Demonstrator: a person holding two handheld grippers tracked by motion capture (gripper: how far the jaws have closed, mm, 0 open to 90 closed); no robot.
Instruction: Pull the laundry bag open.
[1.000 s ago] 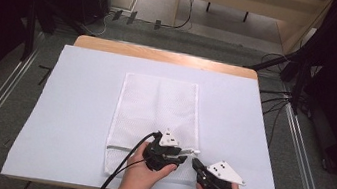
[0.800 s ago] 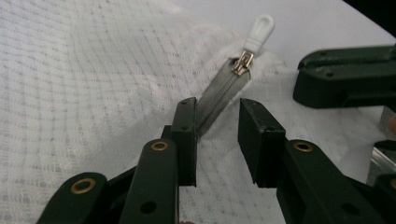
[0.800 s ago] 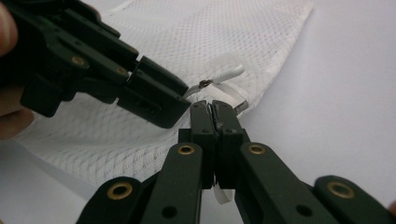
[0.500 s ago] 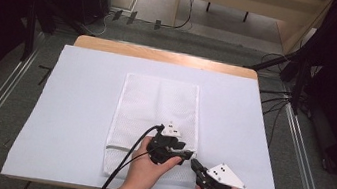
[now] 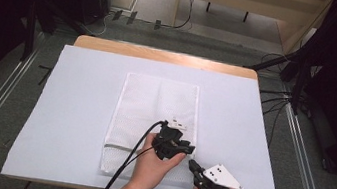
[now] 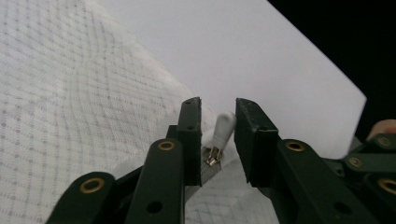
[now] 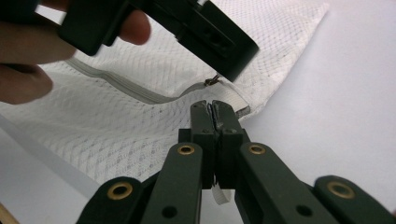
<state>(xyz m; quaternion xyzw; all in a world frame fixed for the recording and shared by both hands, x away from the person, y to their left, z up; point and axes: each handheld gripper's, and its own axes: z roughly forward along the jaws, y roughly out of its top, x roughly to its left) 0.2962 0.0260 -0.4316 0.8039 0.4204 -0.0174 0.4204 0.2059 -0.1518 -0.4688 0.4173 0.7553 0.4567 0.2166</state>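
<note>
Judging from how things lie, you are at the very start of working the zip on the white mesh laundry bag [image 5: 154,123], which lies flat on the pale sheet covering the counter [image 5: 78,111]: the grey zipper [image 7: 135,93] runs closed along the bag's near end, and its white pull tab [image 6: 223,129] sits at the corner, not yet pinched. Your left gripper [image 6: 217,140] hovers there with its fingers apart, one on each side of the tab, neither clearly touching it. Your right gripper [image 7: 215,116] has its fingers pressed together on the white edge tape [image 7: 240,107] at the bag's corner, pinning it down. Both hands sit low at the near edge of the counter, close together, the left hand [image 5: 153,165] reaching forward over the bag.
</note>
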